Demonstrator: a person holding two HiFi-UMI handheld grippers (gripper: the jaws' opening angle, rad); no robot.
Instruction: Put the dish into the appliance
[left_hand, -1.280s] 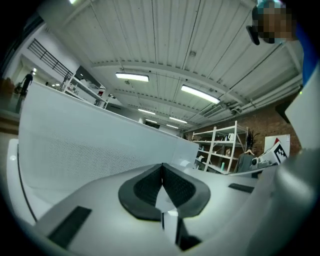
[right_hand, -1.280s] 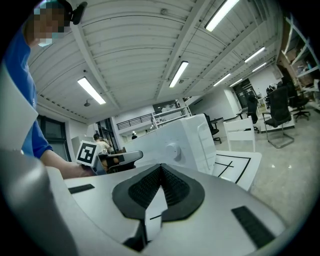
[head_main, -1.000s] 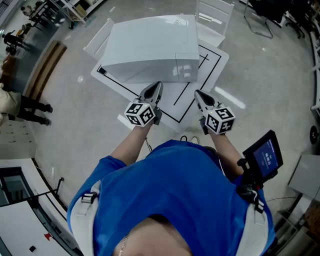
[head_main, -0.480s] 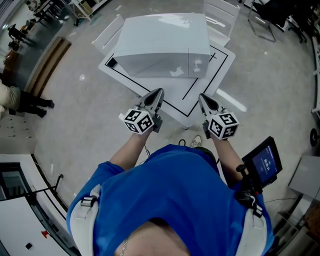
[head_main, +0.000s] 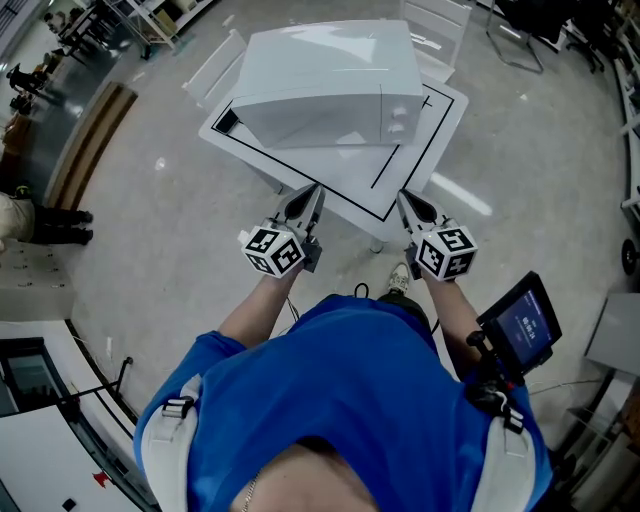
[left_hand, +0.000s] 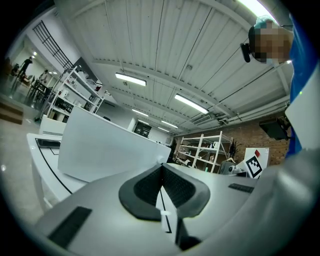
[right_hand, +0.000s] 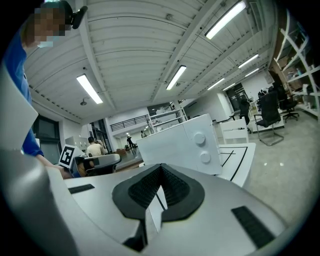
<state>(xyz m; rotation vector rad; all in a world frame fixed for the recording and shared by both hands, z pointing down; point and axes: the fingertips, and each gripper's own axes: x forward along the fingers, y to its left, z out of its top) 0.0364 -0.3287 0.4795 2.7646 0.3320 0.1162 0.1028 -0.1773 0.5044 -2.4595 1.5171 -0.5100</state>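
On table: white microwave (head_main: 325, 85), set back from near edge of white table (head_main: 300, 168).
Left gripper (head_main: 311, 194): jaws closed, empty, tip at near edge.
Right gripper (head_main: 407, 203): closed, empty, same edge.
Room: open floor (head_main: 150, 230) both sides of table.

White microwave, door shut, on a white table

The microwave (head_main: 325, 85) is a plain boxy all-white unit standing upright on the far part of the table (head_main: 425, 150), over a black outline (head_main: 385, 215). Two round knobs (right_hand: 202, 148) sit one above the other at the right end of its front.
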